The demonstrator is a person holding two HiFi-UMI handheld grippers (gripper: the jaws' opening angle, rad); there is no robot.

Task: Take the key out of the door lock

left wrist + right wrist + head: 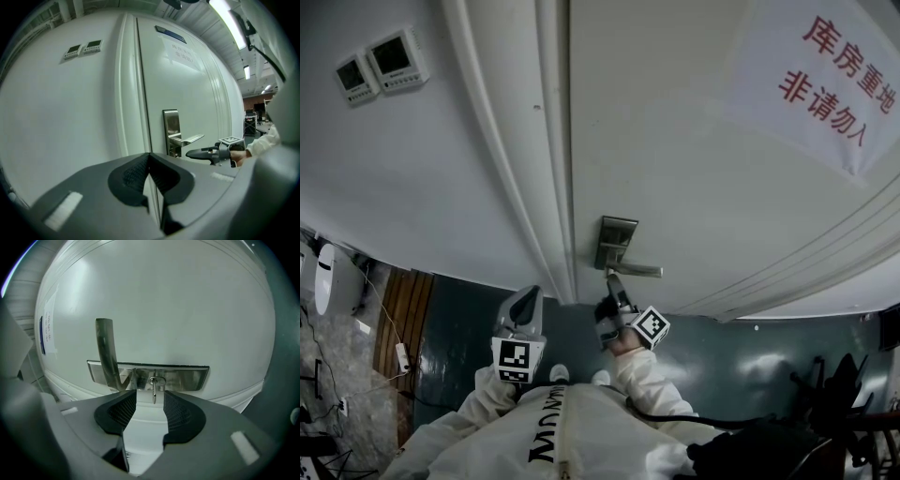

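While the right gripper (150,398) was held up to the lock plate (147,377) on the door (694,141), its 2 jaws stood apart and clamped nothing. The key (154,390) stuck out of the keyhole in the lock plate and reached into the gap between those jaws, touching neither. In the right gripper view the handle (105,350) left the lock plate just beside the key. From the head view, this gripper sat just below the lock plate, under the handle, with a white sleeve (652,370) behind it.

The left gripper (528,298) hung lower and to the left of the lock plate, well apart from it, facing the door's edge. Its 2 jaws were closed tip to tip with nothing between them.

A sign (825,75) with red characters was stuck high and to the right of the lock plate, and 2 wall panels (380,64) sat far up to its left.
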